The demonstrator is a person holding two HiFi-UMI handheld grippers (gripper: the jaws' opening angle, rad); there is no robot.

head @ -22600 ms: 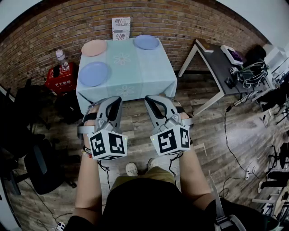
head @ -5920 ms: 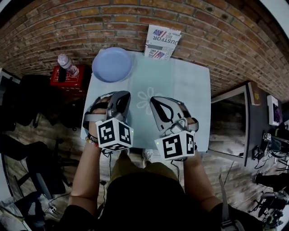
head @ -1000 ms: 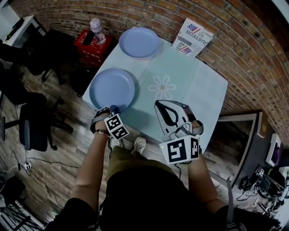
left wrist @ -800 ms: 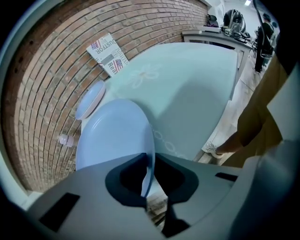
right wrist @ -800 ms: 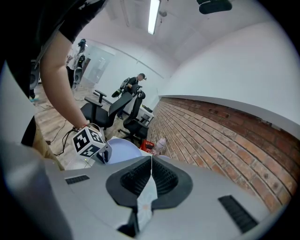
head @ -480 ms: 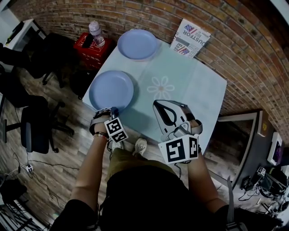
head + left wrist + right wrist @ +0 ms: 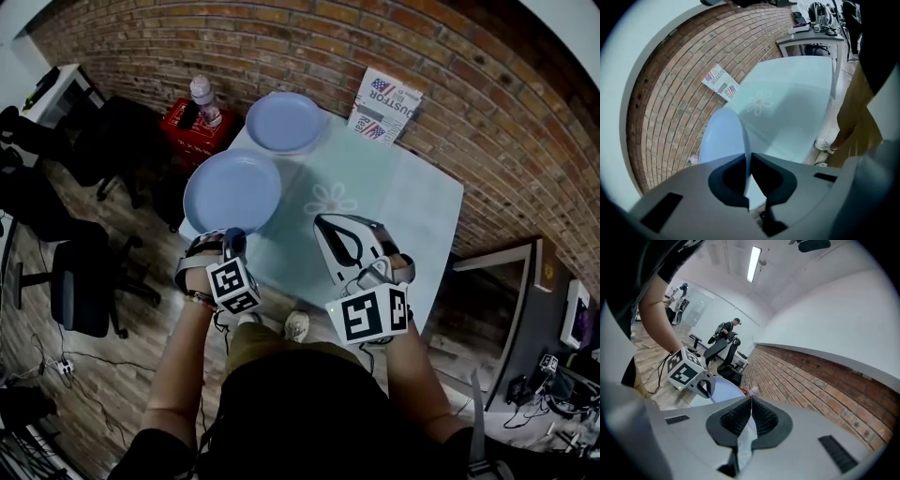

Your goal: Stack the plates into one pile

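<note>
1. Your left gripper [image 7: 231, 240] has just been closing its jaws and now pinches the near rim of the near blue plate [image 7: 232, 187]. The plate juts away from the jaws over the left end of the table [image 7: 403, 202].
2. That plate is not yet stacked. The far blue plate [image 7: 284, 122] sits beyond it by the brick wall, apart from it.
3. Your right gripper [image 7: 751, 405], clenched on nothing, hovers at the table's near edge, right of both plates.

Premises: office-type lab workspace. Evidence: bare brick wall [image 7: 281, 37], wood-plank floor [image 7: 122, 375], black office chairs [image 7: 80, 286], grey desk [image 7: 516, 300] beside electronic gear, loose cables [image 7: 42, 352] across floor, ceiling strip light [image 7: 753, 263].
</note>
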